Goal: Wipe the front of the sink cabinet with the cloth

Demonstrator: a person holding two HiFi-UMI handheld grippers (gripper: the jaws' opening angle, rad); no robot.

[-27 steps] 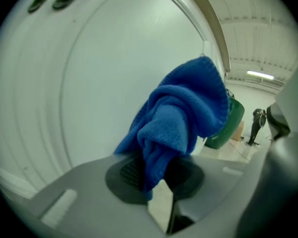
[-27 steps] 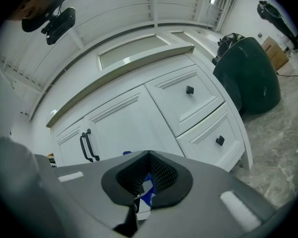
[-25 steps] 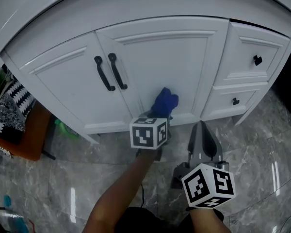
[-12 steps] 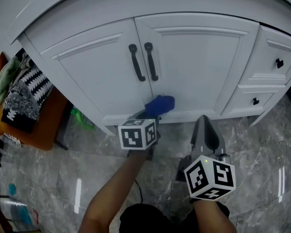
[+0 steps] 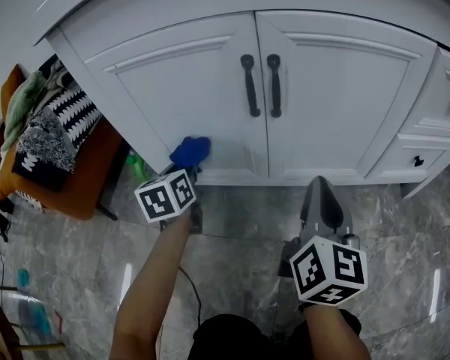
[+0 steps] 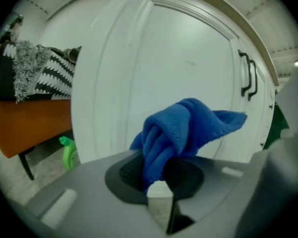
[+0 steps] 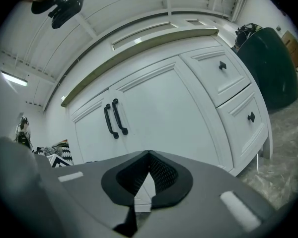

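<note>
- The blue cloth (image 5: 190,152) is bunched up against the front of the white sink cabinet (image 5: 330,96). It sits low on the left door (image 5: 180,88), near that door's outer edge and just above the bottom rail.
- The left claw (image 5: 184,171) is clamped on the cloth. In the left gripper view the fabric (image 6: 181,130) rises in folds from between the jaws of the claw (image 6: 159,182), and a loose end reaches toward the door panel.
- The marker cube (image 5: 165,195) of this claw faces up, with the person's bare forearm (image 5: 154,283) stretched out behind it.
- The right claw (image 5: 319,184) is well apart from the cloth, low in front of the right door (image 5: 337,88) and not touching it. Its jaws are together with nothing between them, as the right gripper view shows (image 7: 148,156).
- Two black handles (image 5: 261,85) stand upright side by side where the doors meet.
- To the right of the doors are two drawers (image 5: 435,137), each with a small black knob.
- A green bottle (image 5: 137,168) stands on the grey marble floor (image 5: 240,253) by the cabinet's left corner.
- Further left, an orange seat (image 5: 67,190) carries a heap of black-and-white patterned fabric (image 5: 52,133).
</note>
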